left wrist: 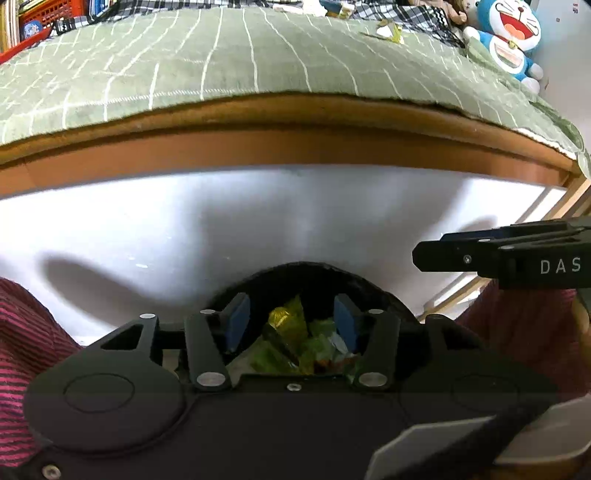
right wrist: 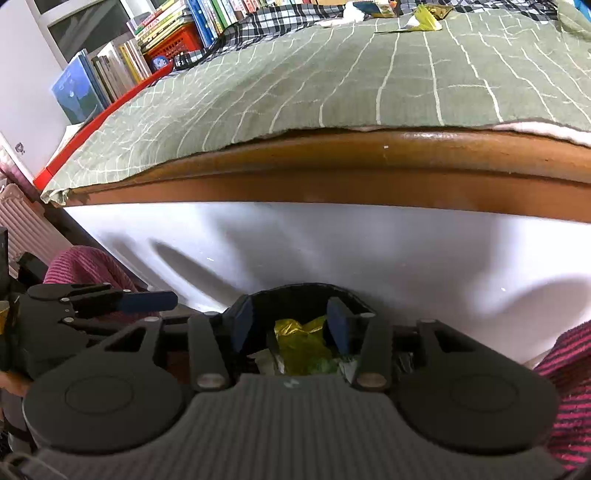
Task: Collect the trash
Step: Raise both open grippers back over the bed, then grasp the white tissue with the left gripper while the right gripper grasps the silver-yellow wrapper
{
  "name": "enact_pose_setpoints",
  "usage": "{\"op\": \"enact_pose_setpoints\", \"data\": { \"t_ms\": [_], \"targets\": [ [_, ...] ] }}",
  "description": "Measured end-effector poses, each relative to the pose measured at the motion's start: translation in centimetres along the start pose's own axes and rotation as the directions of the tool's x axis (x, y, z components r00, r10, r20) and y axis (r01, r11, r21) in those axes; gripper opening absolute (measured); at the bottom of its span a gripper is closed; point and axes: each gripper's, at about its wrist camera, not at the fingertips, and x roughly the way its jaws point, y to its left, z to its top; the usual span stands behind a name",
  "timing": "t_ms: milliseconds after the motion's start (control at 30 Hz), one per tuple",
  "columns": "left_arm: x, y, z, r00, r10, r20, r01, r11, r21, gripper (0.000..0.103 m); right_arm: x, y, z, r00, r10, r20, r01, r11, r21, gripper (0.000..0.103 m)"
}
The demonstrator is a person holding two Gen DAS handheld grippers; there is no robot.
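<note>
- While both point down over the black bin (left wrist: 306, 269), the left gripper (left wrist: 293, 323) and right gripper (right wrist: 291, 325) stand part-open, holding nothing.
- Yellow-green wrappers (right wrist: 303, 347) lie inside the bin.
- More wrappers (right wrist: 421, 18) lie beyond the bin, on the bed's green blanket (right wrist: 332, 85).

A bedroom in a home. Ahead of and above both grippers runs a bed with a brown wooden rail (left wrist: 295, 147) and white side panel (right wrist: 369, 251), covered by a green blanket with a white grid pattern (left wrist: 221, 62) over a black-and-white checked sheet (right wrist: 280, 18). At the far right of the bed, seen from the left tongs, sits a blue-and-white cartoon plush toy (left wrist: 508, 37). To the far left of the right tongs, books (right wrist: 110, 70) stand packed beside a red crate (right wrist: 177, 44), with a ribbed radiator (right wrist: 22, 225) lower down.
</note>
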Motion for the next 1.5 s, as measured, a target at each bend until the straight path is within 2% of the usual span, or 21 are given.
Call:
{"op": "enact_pose_setpoints", "data": {
  "t_ms": [200, 267, 300, 433, 500, 733, 933, 1033, 1200, 1367, 1400, 1500],
  "targets": [
    [-1.5, 0.3, 0.9, 0.999, -0.015, 0.034, 0.014, 1.000, 0.005, 0.052, -1.2, 0.2, 0.7, 0.999, -0.002, 0.040, 0.002, 1.000, -0.017, 0.062],
    [-2.8, 0.3, 1.7, 0.997, -0.040, 0.069, 0.039, 0.999, 0.011, 0.055, -2.1, 0.6, 1.3, 0.998, 0.007, 0.057, -0.005, 0.999, -0.042, 0.063],
    [-3.5, 0.3, 2.2, 0.995, -0.055, 0.089, 0.053, 0.998, 0.018, 0.060, -2.5, 0.8, 1.7, 0.998, 0.019, 0.063, -0.016, 0.998, -0.055, 0.064],
    [-6.3, 0.4, 5.0, 0.978, -0.092, 0.189, 0.085, 0.995, 0.043, 0.074, -4.7, 1.5, 3.7, 0.992, 0.043, 0.121, -0.031, 0.995, -0.097, 0.066],
    [-7.3, 0.4, 6.5, 0.967, -0.096, 0.235, 0.086, 0.995, 0.050, 0.077, -5.6, 1.7, 4.8, 0.986, 0.040, 0.163, -0.022, 0.994, -0.111, 0.068],
    [-7.9, -0.2, 12.2, 0.943, -0.093, 0.319, 0.080, 0.995, 0.055, 0.078, -7.5, 0.7, 8.4, 0.956, -0.041, 0.291, 0.081, 0.989, -0.127, 0.073],
    [-5.3, -0.4, 17.6, 0.939, -0.073, 0.335, 0.067, 0.997, 0.028, 0.079, -7.1, -1.7, 11.9, 0.915, -0.145, 0.377, 0.187, 0.979, -0.077, 0.077],
    [-3.6, -0.4, 20.8, 0.936, -0.059, 0.347, 0.055, 0.998, 0.020, 0.080, -6.1, -3.0, 13.9, 0.900, -0.190, 0.392, 0.236, 0.969, -0.072, 0.080],
    [0.1, -1.2, 26.2, 0.929, -0.005, 0.370, -0.009, 0.999, 0.036, 0.080, -3.4, -4.9, 17.0, 0.900, -0.241, 0.362, 0.287, 0.955, -0.078, 0.080],
    [4.8, -2.0, 31.1, 0.923, 0.057, 0.381, -0.083, 0.995, 0.052, 0.078, -0.9, -7.1, 19.3, 0.914, -0.245, 0.324, 0.267, 0.963, -0.025, 0.080],
    [5.9, -2.2, 32.0, 0.922, 0.057, 0.383, -0.086, 0.995, 0.058, 0.076, -0.4, -7.5, 19.7, 0.915, -0.247, 0.320, 0.265, 0.964, -0.014, 0.080],
    [8.6, -2.2, 33.6, 0.913, -0.008, 0.408, -0.037, 0.994, 0.101, 0.074, 1.0, -8.6, 20.8, 0.922, -0.242, 0.303, 0.252, 0.968, 0.007, 0.080]
  ]
}}
